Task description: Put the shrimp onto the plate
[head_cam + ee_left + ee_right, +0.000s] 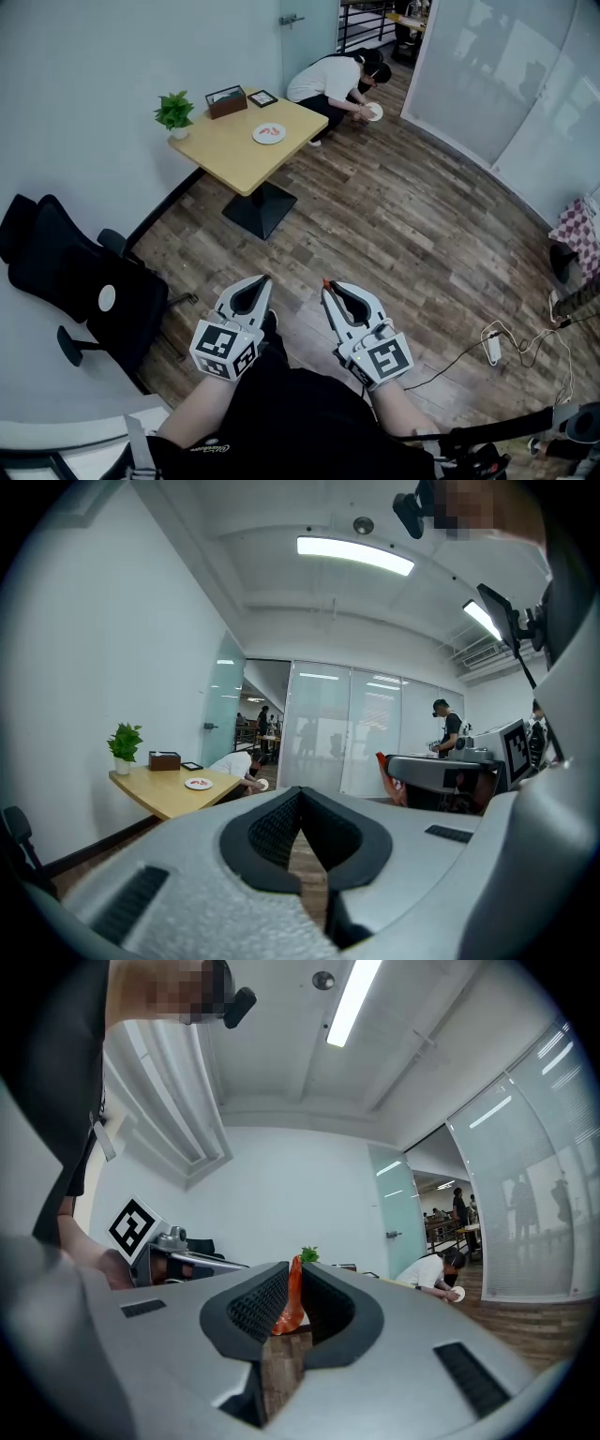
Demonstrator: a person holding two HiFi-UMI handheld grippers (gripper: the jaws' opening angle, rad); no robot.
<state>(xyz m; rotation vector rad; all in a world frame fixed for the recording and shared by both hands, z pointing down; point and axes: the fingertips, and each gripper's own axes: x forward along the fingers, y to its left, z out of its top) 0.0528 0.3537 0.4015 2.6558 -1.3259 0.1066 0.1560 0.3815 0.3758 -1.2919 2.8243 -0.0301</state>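
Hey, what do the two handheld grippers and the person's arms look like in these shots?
The left gripper and right gripper match. Each has a pale grey plastic shell and black textured pads lining the jaws around a teardrop-shaped opening. Each carries a white cube printed with black square markers at the wrist end. The person wears a black top.

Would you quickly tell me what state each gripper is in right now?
Left gripper: closed, nothing between its jaws.
Right gripper: closed on the shrimp.
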